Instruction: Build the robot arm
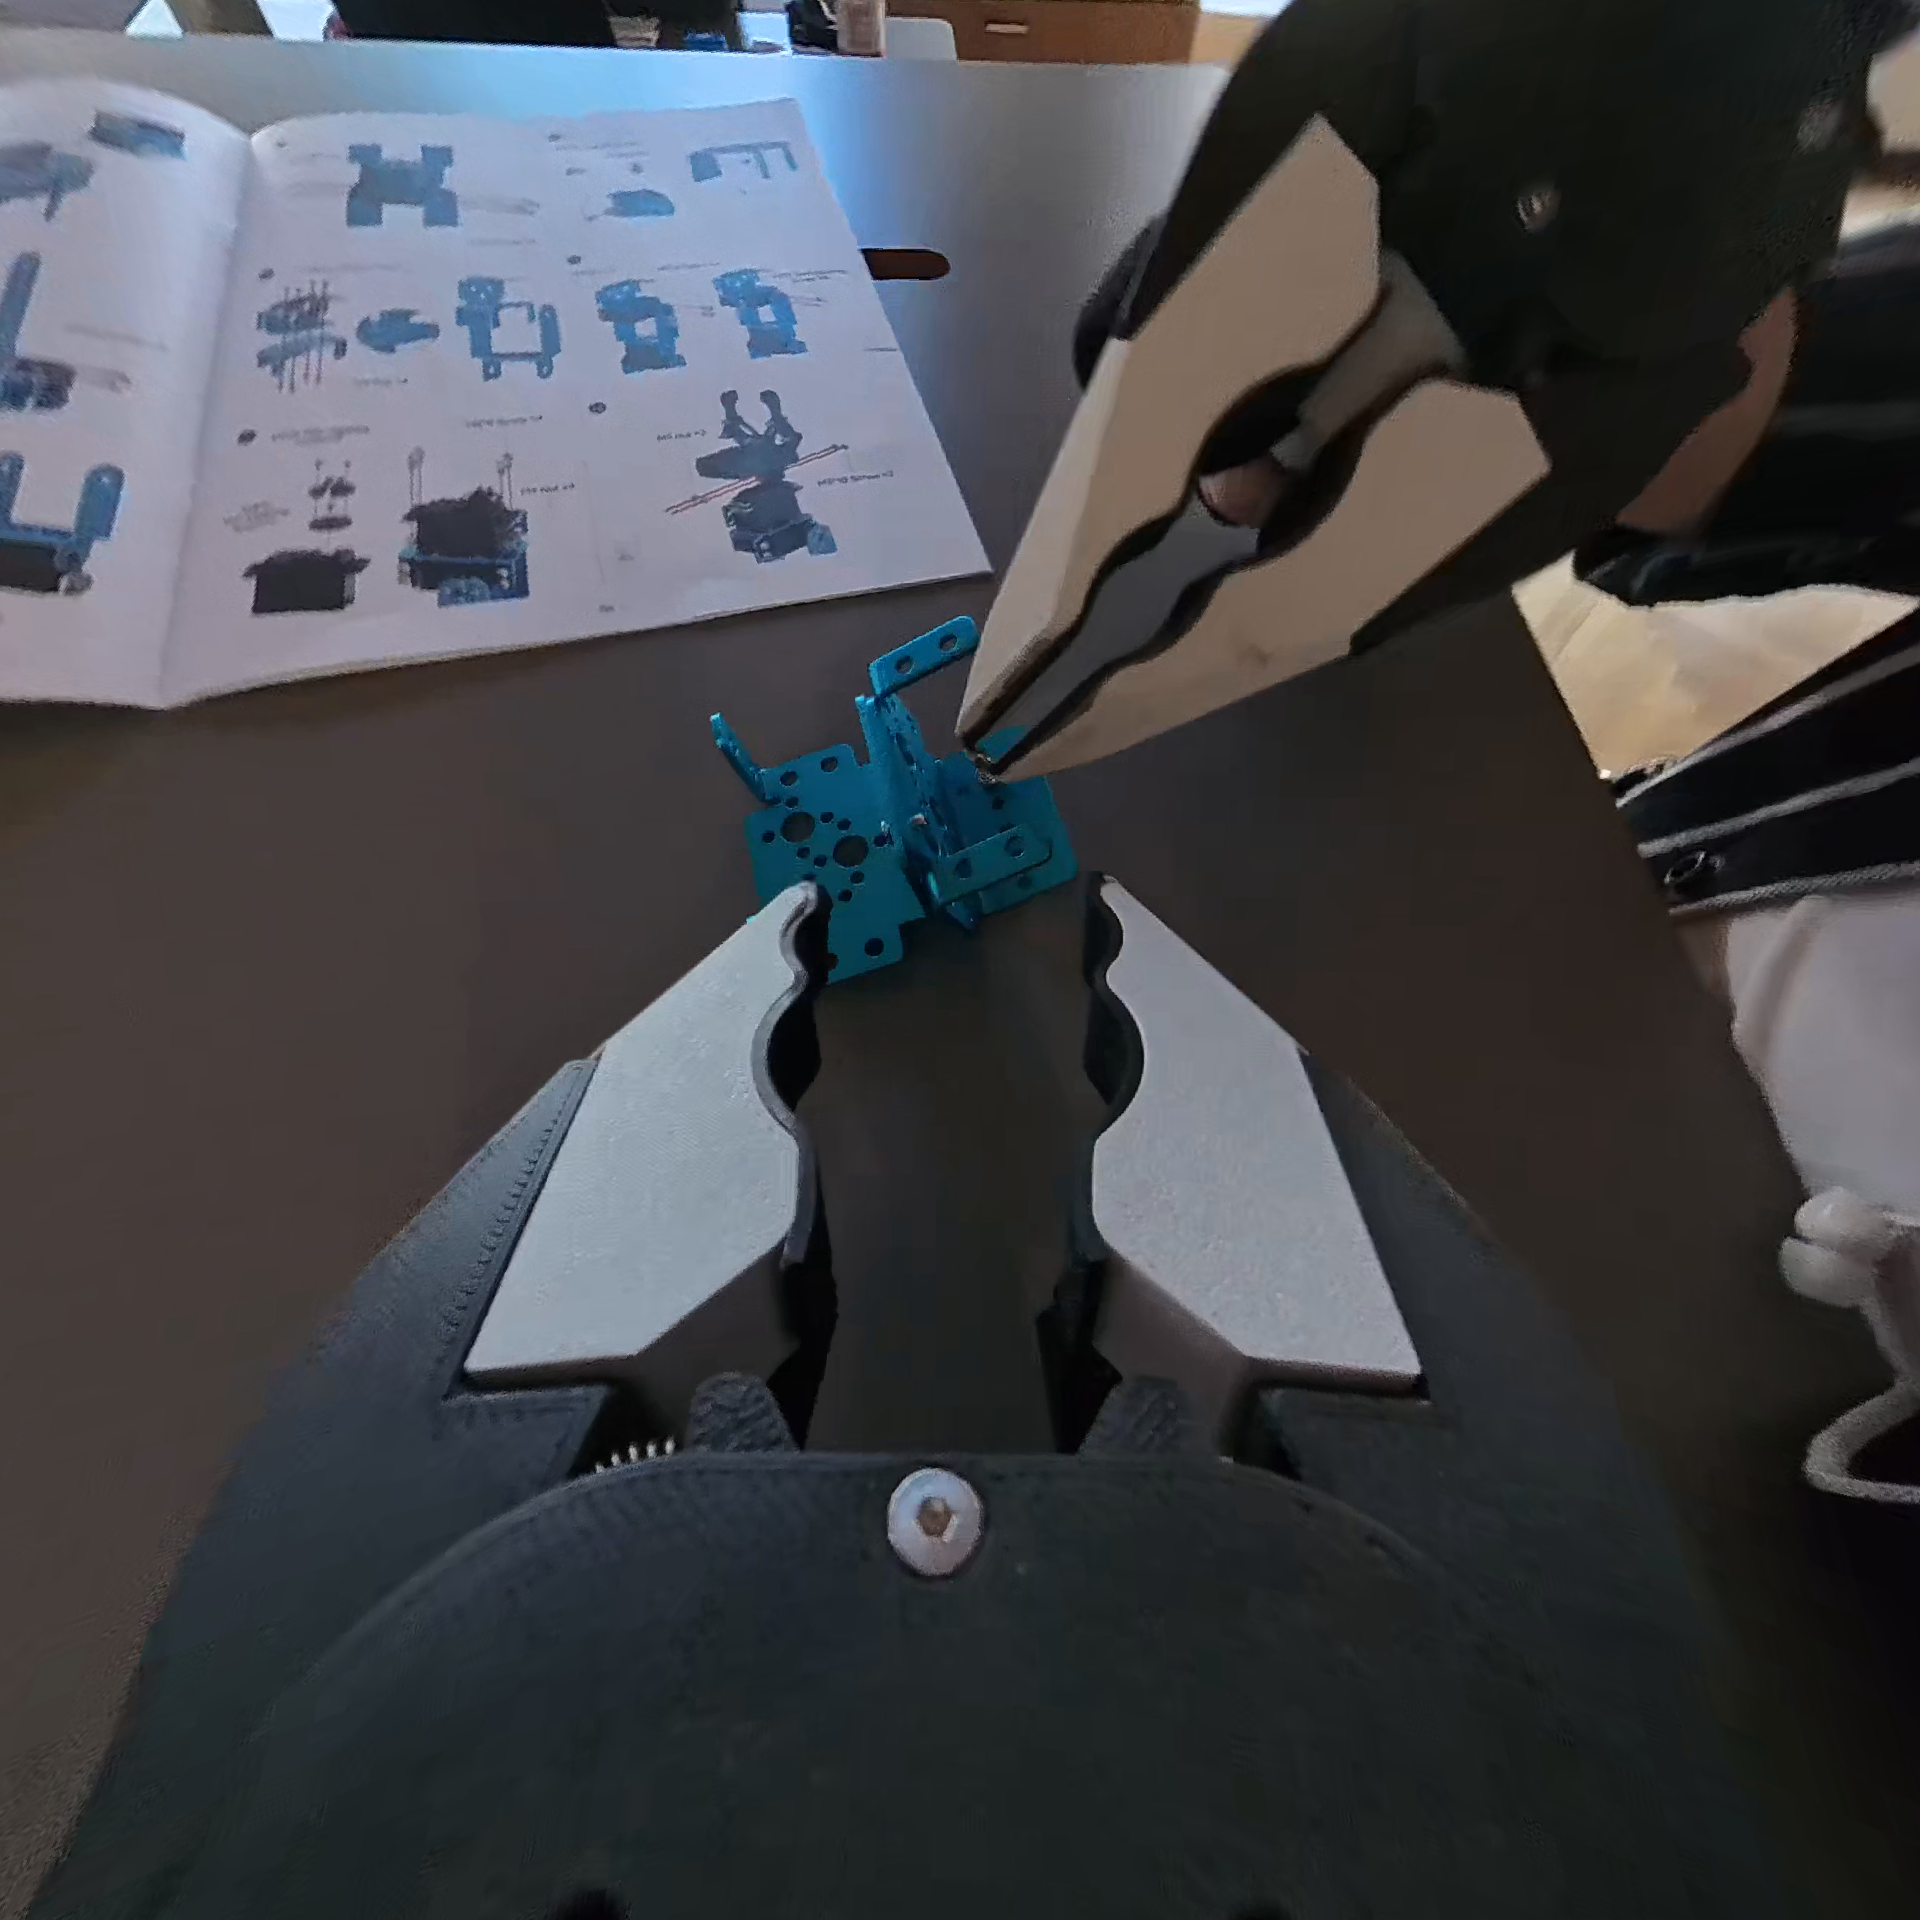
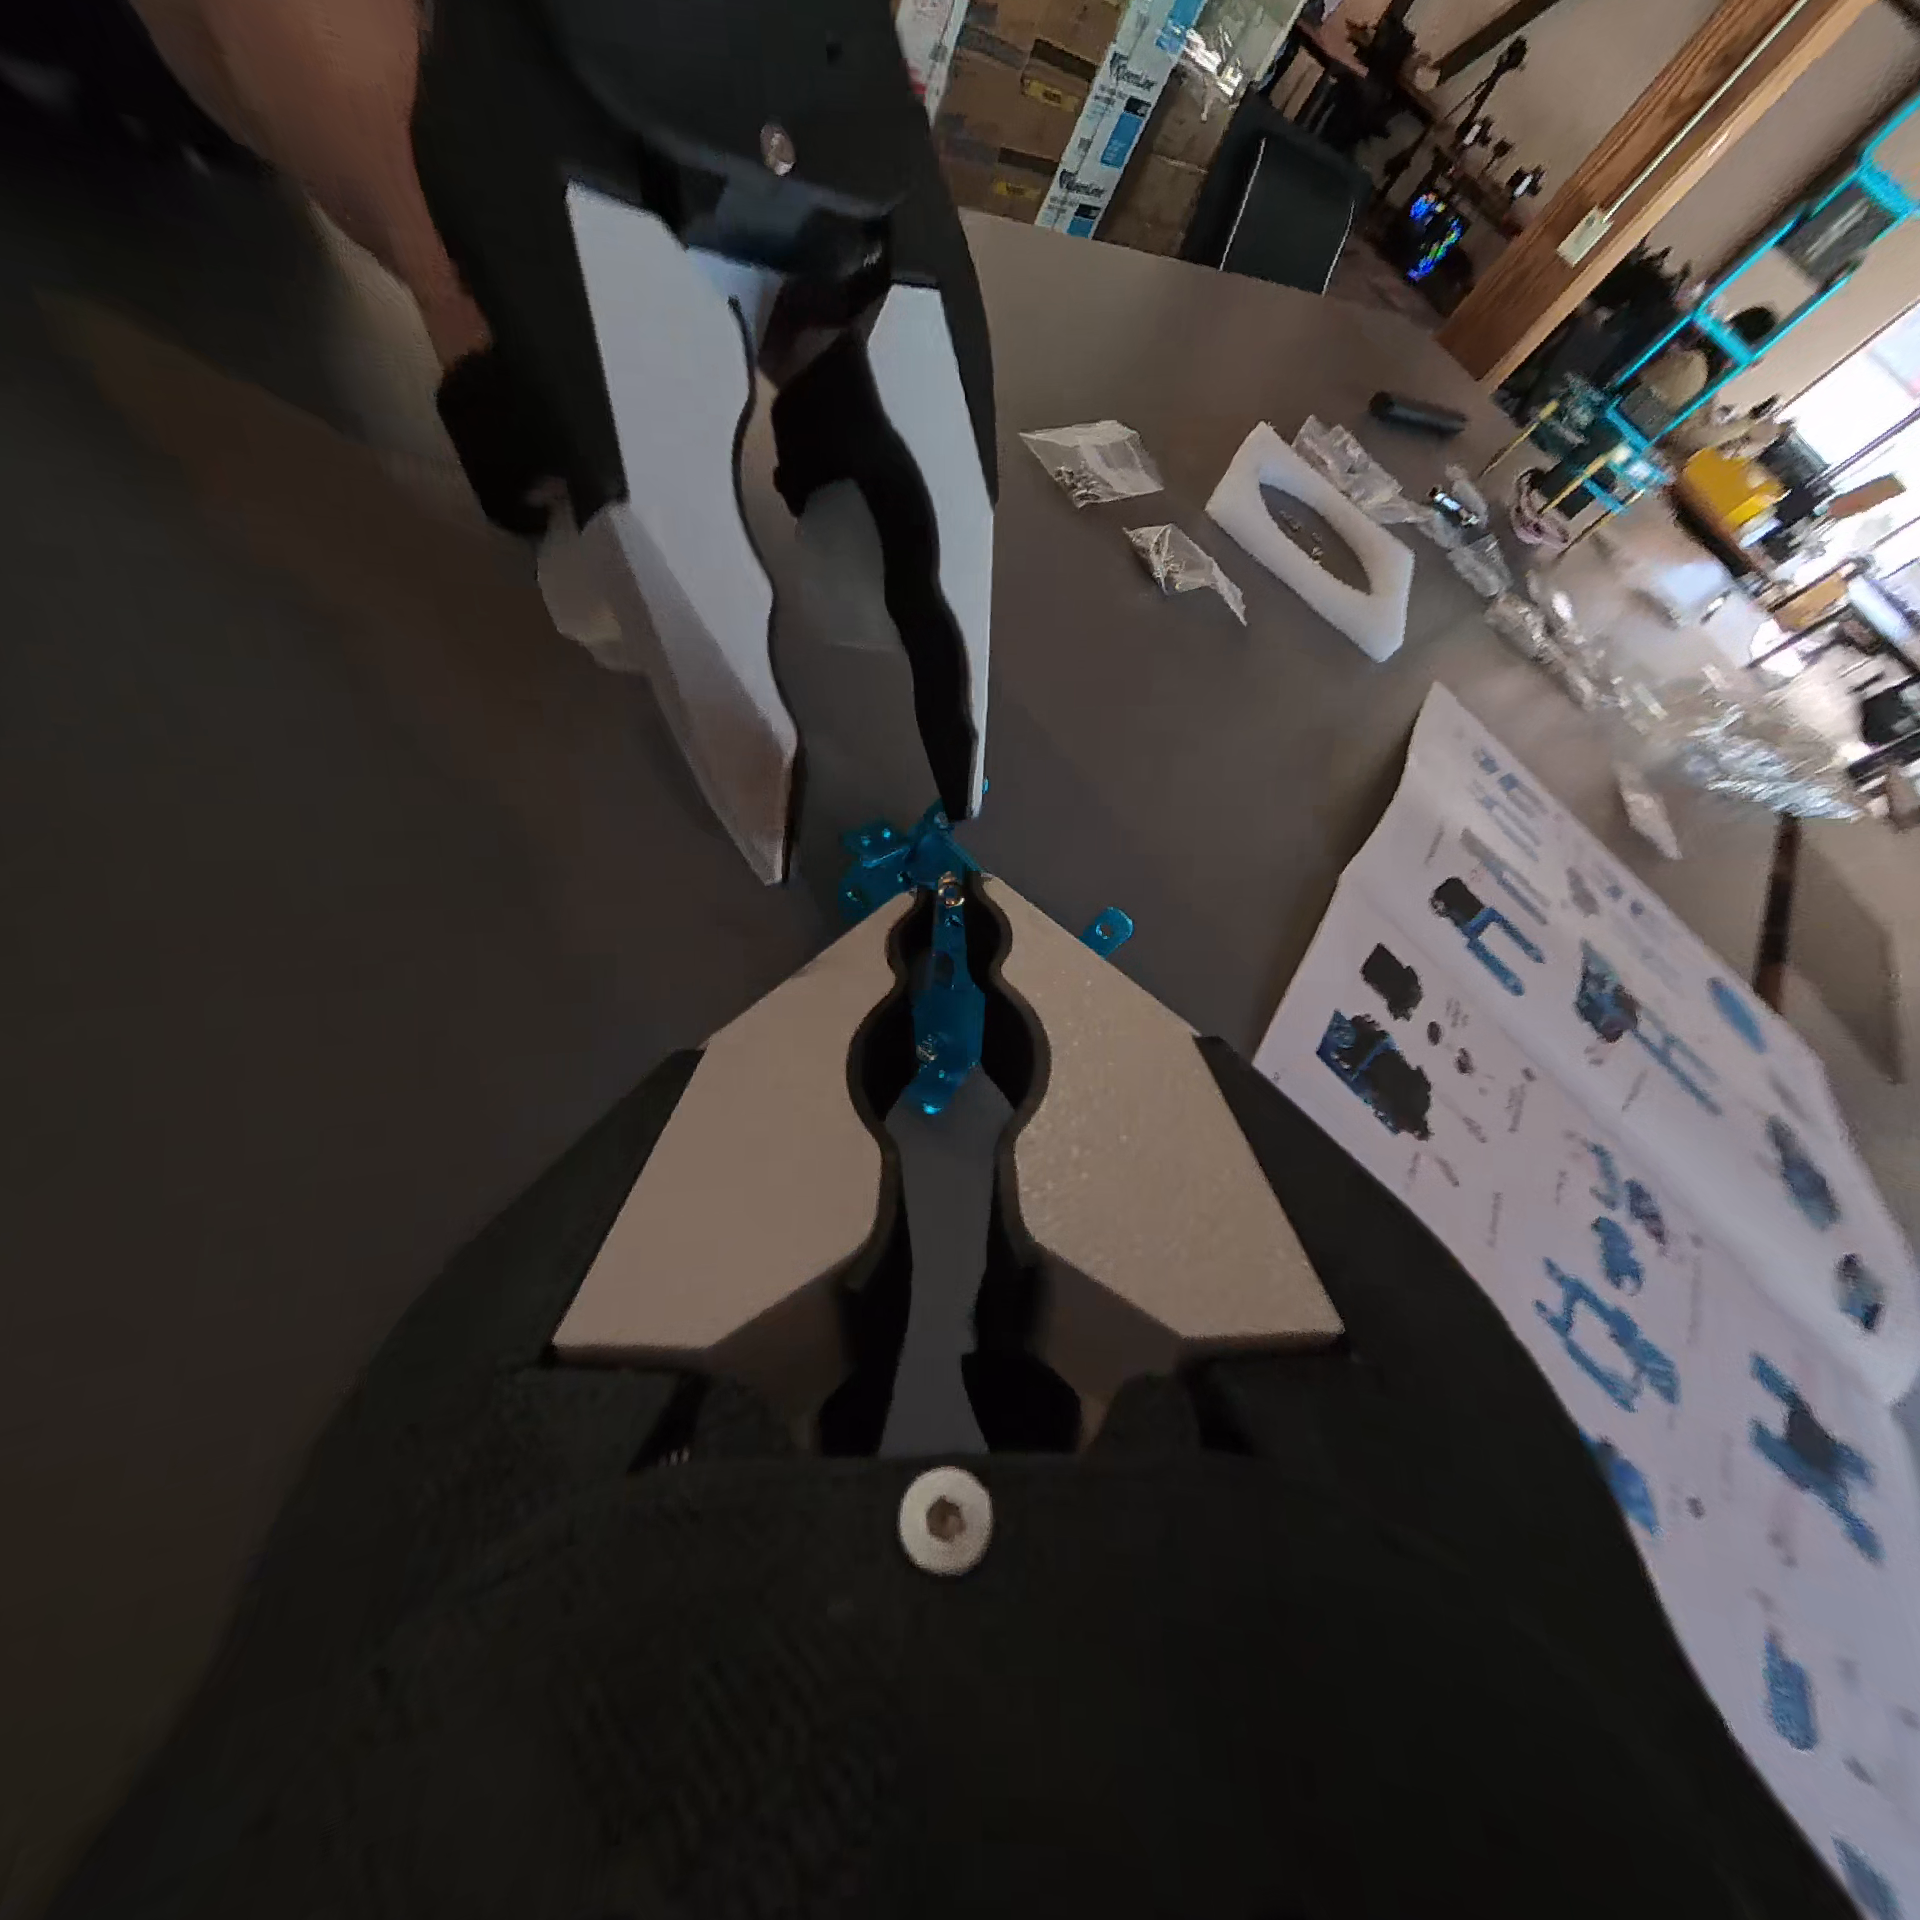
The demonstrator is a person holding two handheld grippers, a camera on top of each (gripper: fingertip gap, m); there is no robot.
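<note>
- Currently the left gripper (image 1: pixel 951 899) stands with its fingers spread wide on either side of the blue bracket assembly (image 1: pixel 894 831), gripping nothing; one fingertip touches the perforated plate, apparently steadying it on the counter (image 1: pixel 416 935).
- From above right, the right gripper (image 2: pixel 948 885) has its fingers closed to the tips, seemingly pinching a small screw (image 2: pixel 948 886) at the assembly's upright.
- An open instruction booklet (image 1: pixel 468 395) lies flat beyond the assembly, within view for reference.
- Small parts bags (image 2: pixel 1091 462) and a white foam block (image 2: pixel 1314 540) sit well apart.
</note>
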